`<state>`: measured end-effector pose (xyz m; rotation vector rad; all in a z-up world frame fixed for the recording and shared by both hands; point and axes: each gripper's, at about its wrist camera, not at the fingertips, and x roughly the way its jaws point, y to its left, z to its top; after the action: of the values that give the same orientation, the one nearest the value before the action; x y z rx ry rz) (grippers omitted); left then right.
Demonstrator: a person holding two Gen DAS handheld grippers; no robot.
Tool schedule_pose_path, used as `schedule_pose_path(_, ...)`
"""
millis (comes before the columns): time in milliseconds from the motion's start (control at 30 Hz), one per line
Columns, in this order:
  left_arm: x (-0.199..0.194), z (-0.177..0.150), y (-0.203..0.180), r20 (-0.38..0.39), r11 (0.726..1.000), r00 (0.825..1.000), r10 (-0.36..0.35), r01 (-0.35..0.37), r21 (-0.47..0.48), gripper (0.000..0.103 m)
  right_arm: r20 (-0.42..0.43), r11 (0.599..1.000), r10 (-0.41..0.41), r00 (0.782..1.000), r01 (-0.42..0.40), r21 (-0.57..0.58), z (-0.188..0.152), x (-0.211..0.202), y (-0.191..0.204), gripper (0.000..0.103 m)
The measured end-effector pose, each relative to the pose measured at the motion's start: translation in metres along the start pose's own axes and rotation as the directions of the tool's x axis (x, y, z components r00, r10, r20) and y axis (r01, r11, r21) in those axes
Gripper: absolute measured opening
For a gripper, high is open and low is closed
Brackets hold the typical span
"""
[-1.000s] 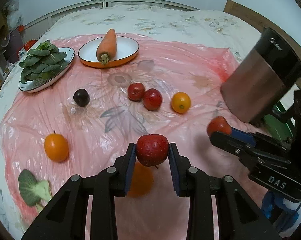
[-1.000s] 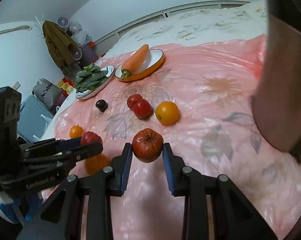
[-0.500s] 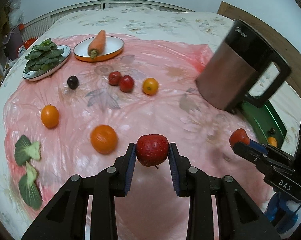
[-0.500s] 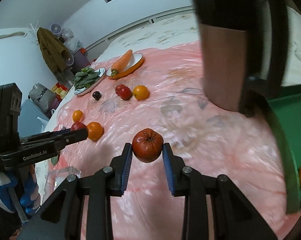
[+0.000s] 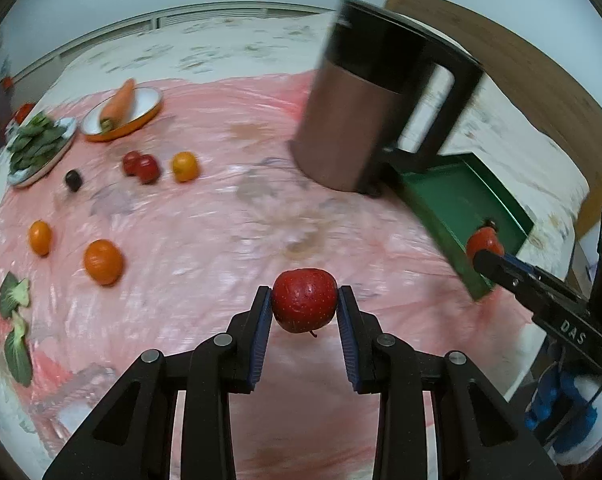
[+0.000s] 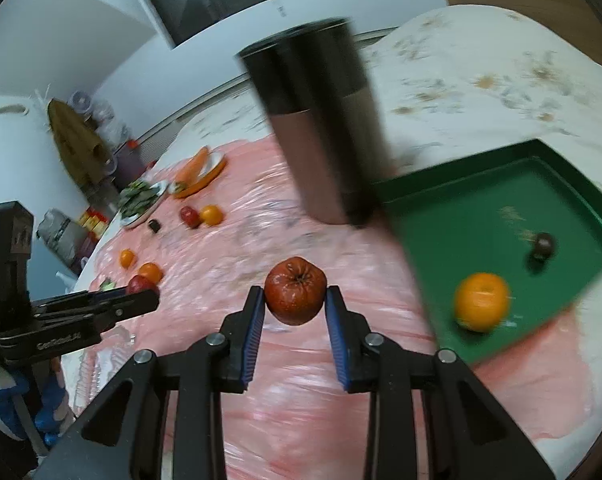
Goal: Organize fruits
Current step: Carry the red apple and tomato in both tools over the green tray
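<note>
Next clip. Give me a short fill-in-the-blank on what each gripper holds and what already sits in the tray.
1. The left gripper is shut on a red ____.
2. The right gripper holds its own apple with the stem dimple facing ____.
3. Inside the green tray lie a dark plum and an ____.
4. The carrot lies on the ____-rimmed plate.

Missing words: apple; up; orange; orange
</note>
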<state>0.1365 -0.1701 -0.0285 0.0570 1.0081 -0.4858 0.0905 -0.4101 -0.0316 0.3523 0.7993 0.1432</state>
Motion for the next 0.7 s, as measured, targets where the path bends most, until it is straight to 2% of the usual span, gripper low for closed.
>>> schedule_pose_path(367,0.033,0.023,-0.099,-0.044,0.988,0.998,-0.039,0.045,0.148,0.028,0.044,0.99,-0.117,0.992,0.113,0.089,-0.003,-0.037,-0.099,0.024)
schedule_pose_path(700,0.082,0.058,-0.174,-0.079,0.961,0.995,-0.055,0.074,0.266,0.028,0.008,0.978,-0.194,0.981,0.193,0.073,0.0,-0.02,-0.147,0.024)
